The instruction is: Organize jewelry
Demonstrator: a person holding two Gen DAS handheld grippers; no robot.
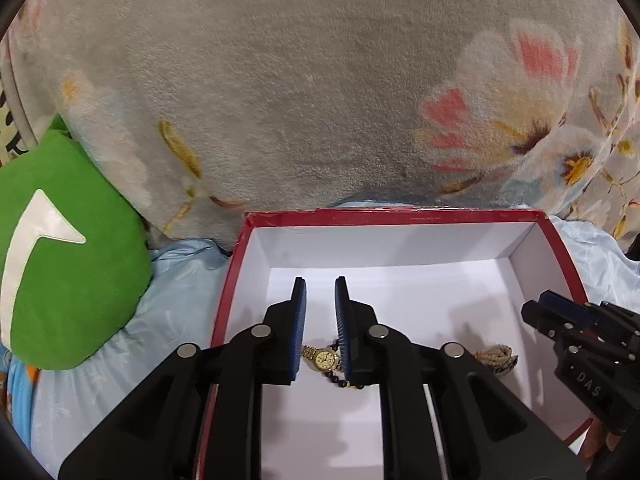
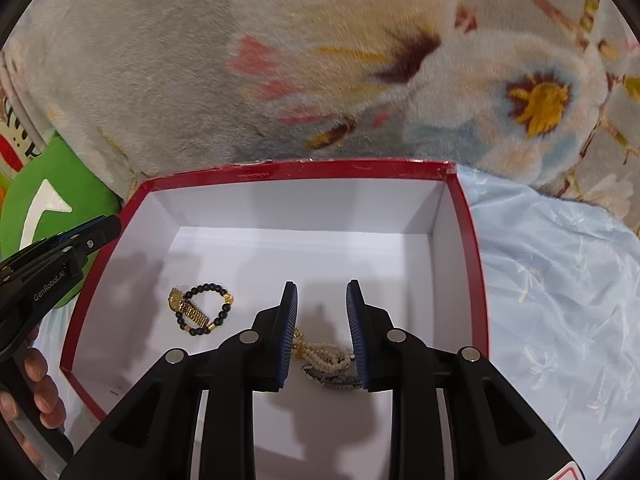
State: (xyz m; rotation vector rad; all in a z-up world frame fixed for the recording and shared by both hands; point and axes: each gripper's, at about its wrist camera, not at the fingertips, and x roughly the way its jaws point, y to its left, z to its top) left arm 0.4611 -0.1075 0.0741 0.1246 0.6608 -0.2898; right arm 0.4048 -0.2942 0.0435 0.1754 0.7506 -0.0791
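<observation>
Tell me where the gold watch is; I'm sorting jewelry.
In the box, left part, inside the black bead bracelet; gold watch lies between left gripper fingers.

box (image 2: pixel 256 170) 1 | gold watch (image 2: pixel 190 310) 1 | bead bracelet (image 2: pixel 224 308) 1 | pearl bracelet (image 2: pixel 326 356) 1 | pillow (image 1: pixel 72 264) 1

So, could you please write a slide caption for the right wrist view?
Open right tongs hover over a pearl bracelet inside the red box, beside a gold watch.
</observation>
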